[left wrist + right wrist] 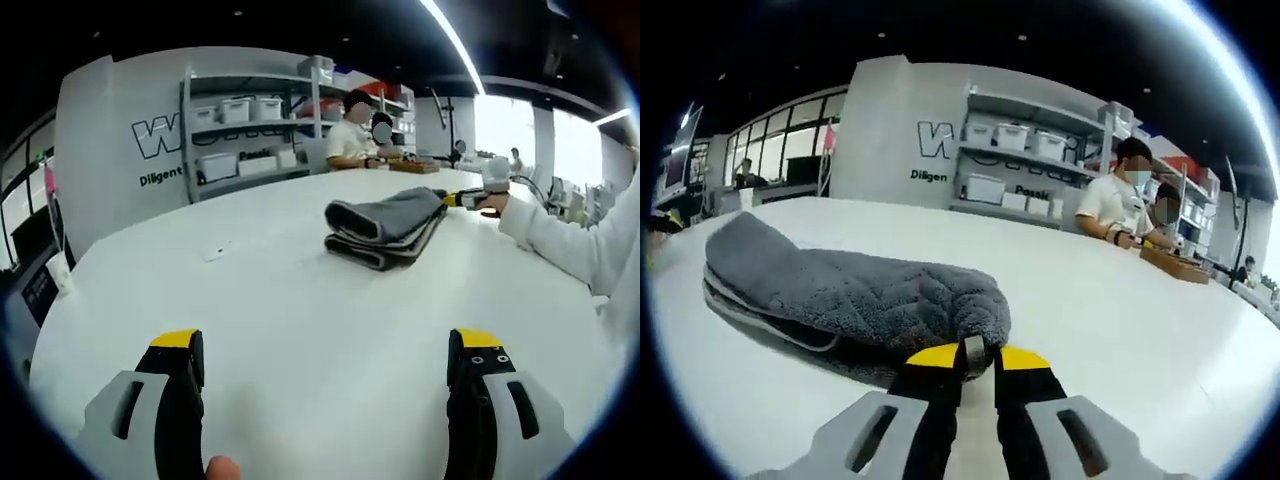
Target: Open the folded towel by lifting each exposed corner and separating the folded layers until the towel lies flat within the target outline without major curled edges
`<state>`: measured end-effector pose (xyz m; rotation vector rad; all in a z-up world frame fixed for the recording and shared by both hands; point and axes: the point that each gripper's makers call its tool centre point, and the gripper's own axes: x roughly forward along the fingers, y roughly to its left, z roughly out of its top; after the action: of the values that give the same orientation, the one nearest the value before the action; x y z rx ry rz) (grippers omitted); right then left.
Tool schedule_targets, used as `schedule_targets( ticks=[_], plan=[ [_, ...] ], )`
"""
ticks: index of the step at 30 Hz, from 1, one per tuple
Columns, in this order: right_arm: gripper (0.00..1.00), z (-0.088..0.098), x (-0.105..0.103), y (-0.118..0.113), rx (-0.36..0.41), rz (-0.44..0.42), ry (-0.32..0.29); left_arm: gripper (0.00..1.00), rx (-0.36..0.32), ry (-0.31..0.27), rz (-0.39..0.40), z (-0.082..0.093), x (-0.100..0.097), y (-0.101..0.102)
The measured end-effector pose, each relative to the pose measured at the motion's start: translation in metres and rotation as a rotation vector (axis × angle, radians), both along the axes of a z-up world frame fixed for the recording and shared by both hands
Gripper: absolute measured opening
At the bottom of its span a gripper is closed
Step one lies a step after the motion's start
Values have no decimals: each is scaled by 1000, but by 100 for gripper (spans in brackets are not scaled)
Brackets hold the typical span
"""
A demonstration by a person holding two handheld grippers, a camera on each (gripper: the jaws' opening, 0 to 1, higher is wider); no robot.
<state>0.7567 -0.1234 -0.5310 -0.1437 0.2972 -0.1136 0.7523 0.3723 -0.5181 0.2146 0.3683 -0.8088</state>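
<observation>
Right gripper view, nearest first: your right gripper (pixel 977 357) has its yellow-tipped jaws pinched together on a corner of the grey towel (pixel 855 290), with a small nub of the plush fabric squeezed up between the tips. That grip makes sense as the start of the unfolding: you have taken an exposed corner at the near end of the bundle, so a lift should peel the top layer off those beneath. The towel itself runs away from the jaws to the left, thick and rounded at its far end, with a lighter edge band showing along its lower side. It lies on the white table (pixel 1120 330), still folded in several layers.

Left gripper view: your left gripper (pixel 325 355) hovers low over the table (pixel 300 300) with its jaws spread wide and nothing between them, well short of the towel (pixel 385 228). Kept back like this, it looks free to pin the lower layers or take a second corner once the first comes up. Beyond it the towel sits mid-table, layers stacked, and the right gripper (pixel 462 200) meets its far right corner, your sleeve (pixel 570 245) trailing behind it.

I can make out no target outline on the tabletop in either view.

Farther off: a person (pixel 350 140) seated at the table's far edge, then shelving with white bins (pixel 250 135) against the wall.
</observation>
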Motion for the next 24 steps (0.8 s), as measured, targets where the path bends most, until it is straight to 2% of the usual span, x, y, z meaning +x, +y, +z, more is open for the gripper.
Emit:
schedule_targets(
  ticks=[4,12,15,24],
  plan=[
    [18,10,-9,-10,-48,-40,2,100,-3,-2,2,1,0,0],
    [35,29,-30,-13,-36,-56,-49,100,-2,-3,0,1,0,0],
    [42,35,-34,-5,-34,-28,-69,100,-1,-3,-1,0,-1,-1],
    [67,45,-33,38,54,127,-127,100,5,2,-3,-6,2,-1]
  ],
)
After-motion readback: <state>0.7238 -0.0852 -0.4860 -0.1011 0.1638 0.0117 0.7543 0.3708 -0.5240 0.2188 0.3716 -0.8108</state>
